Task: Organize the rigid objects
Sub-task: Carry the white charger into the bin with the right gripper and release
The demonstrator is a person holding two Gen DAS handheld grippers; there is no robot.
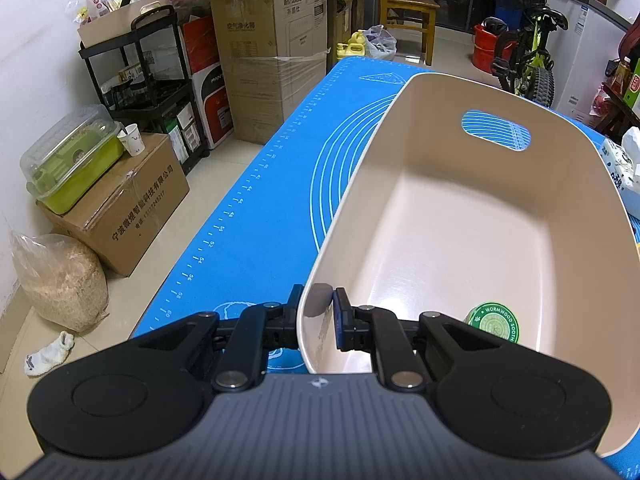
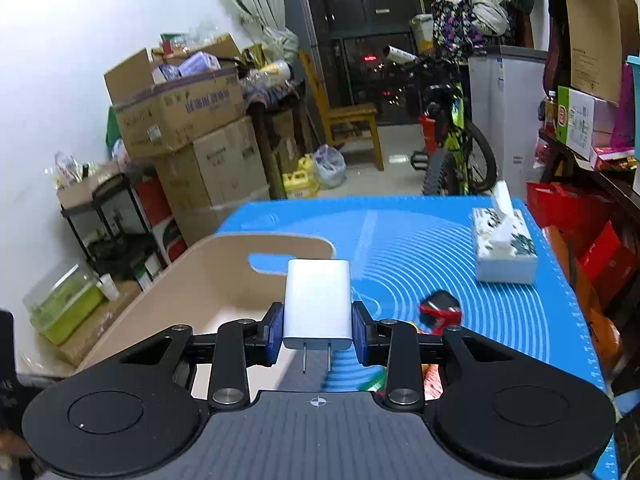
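A beige plastic bin (image 1: 580,208) with a handle slot stands on the blue mat (image 1: 272,200). My left gripper (image 1: 318,312) is shut on the bin's near left rim, one finger outside and one inside. A round green tin (image 1: 494,324) lies on the bin floor near my right finger. In the right wrist view my right gripper (image 2: 318,330) is shut on a white plug charger (image 2: 318,304), prongs pointing back at the camera, held above the mat just right of the bin (image 2: 192,280). A red and black toy (image 2: 440,308) lies on the mat to the right.
A tissue box (image 2: 504,248) stands at the mat's far right. Colourful small items (image 2: 380,384) show under my right gripper, mostly hidden. Stacked cardboard boxes (image 1: 272,60), a black cart (image 1: 144,92), a chair (image 2: 344,120) and a bicycle (image 2: 452,140) surround the table.
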